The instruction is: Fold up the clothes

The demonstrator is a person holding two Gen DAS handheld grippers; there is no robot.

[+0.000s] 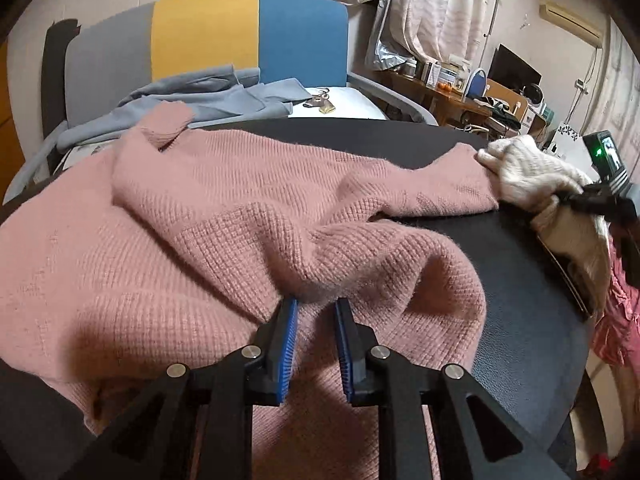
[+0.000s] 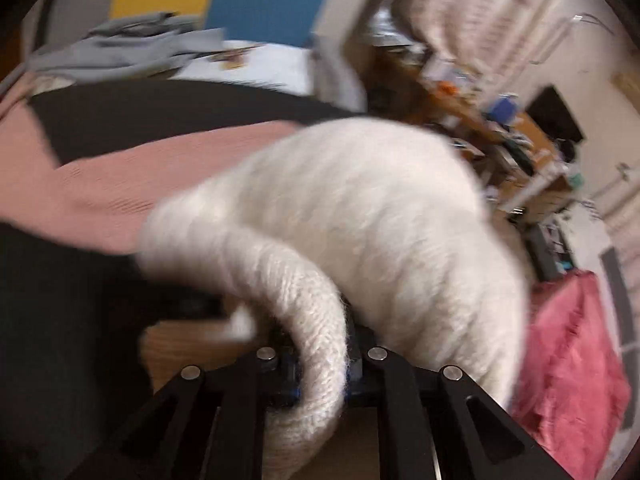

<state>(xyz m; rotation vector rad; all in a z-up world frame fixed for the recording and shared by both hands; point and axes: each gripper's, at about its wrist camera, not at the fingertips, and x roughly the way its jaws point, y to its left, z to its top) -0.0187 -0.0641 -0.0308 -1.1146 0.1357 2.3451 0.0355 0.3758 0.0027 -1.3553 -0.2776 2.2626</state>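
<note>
A pink knitted sweater (image 1: 240,220) lies rumpled across a round black table (image 1: 520,300), one sleeve stretched out to the right. My left gripper (image 1: 317,306) hovers over its near part, its blue pads apart and a raised fold of the knit just beyond the tips. A white knitted garment (image 1: 532,176) lies at the end of that pink sleeve. In the blurred right wrist view the white garment (image 2: 360,208) bulges ahead, and a roll of it runs down between the fingers of my right gripper (image 2: 320,360), which is shut on it. The pink sweater (image 2: 120,184) lies to its left.
A chair with a grey, yellow and blue back (image 1: 248,32) stands behind the table, a grey-blue garment (image 1: 192,96) heaped on it. A cluttered wooden desk (image 1: 460,92) is at the far right. A red-pink cloth (image 2: 572,352) hangs off the table's right edge.
</note>
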